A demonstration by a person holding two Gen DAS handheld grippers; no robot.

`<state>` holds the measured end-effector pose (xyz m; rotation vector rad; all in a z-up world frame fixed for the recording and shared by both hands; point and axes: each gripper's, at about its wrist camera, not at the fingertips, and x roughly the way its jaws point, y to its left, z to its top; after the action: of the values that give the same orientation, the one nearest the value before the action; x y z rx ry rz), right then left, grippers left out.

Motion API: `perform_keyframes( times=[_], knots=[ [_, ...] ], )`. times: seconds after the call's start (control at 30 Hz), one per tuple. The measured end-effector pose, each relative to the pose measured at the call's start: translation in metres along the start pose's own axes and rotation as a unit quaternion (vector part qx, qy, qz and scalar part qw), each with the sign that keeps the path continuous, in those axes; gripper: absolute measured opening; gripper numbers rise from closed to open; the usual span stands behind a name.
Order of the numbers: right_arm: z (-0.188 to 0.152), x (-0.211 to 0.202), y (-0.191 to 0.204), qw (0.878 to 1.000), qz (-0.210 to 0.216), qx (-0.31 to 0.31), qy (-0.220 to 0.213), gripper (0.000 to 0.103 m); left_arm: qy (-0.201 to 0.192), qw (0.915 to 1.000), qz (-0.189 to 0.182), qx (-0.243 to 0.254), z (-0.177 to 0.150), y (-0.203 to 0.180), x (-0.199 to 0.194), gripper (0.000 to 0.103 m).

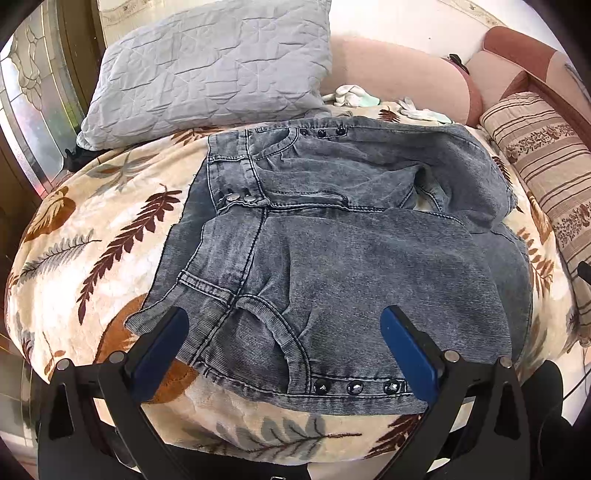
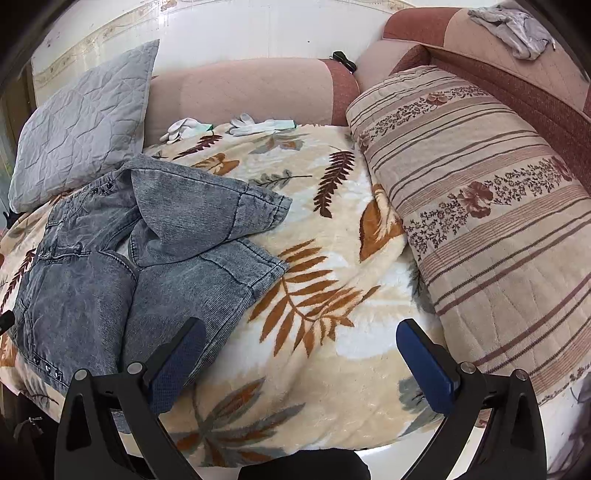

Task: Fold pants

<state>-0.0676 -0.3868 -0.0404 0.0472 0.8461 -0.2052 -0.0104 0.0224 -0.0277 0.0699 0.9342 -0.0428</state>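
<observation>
1. The pants (image 1: 332, 236), short grey washed denim, lie spread on a leaf-patterned blanket (image 1: 92, 236) over a bed, waistband to the left in the left wrist view, fly and two metal buttons (image 1: 240, 199) facing up.
2. In the right wrist view the pants (image 2: 122, 266) sit at the left of the blanket (image 2: 332, 258); both short leg openings point right, the far leg rumpled and partly folded over itself, the near one flatter.
3. A row of dark studs (image 1: 354, 387) runs along the near edge of the denim, just ahead of the left claw.
4. The left claw (image 1: 284, 350) is spread wide over the near edge of the pants, blue pads apart and gripping nothing; whether the pads touch the cloth is unclear.
5. The right claw (image 2: 303, 365) is likewise spread wide and holds nothing; its left pad is over the hem of the near leg, its right pad over bare blanket.
6. A grey quilted pillow (image 1: 214, 62) leans behind the waistband.
7. A striped, flowered bolster (image 2: 480, 221) lies along the right side of the blanket.
8. White gloves (image 2: 258, 123) lie at the blanket's far edge, against a pink padded headboard (image 2: 251, 92).
9. A crumpled grey cloth (image 2: 513, 29) lies on the upholstered back at top right.
</observation>
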Motion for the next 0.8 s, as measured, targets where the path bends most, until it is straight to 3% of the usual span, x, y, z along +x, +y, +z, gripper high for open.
perform_keyframes(
  times=[0.8],
  knots=[
    [-0.001,0.007,-0.008,1.000,0.000,0.011,0.012,0.103,0.030,0.9991,-0.007,-0.029,0.001,0.009,0.015,0.103]
  ],
)
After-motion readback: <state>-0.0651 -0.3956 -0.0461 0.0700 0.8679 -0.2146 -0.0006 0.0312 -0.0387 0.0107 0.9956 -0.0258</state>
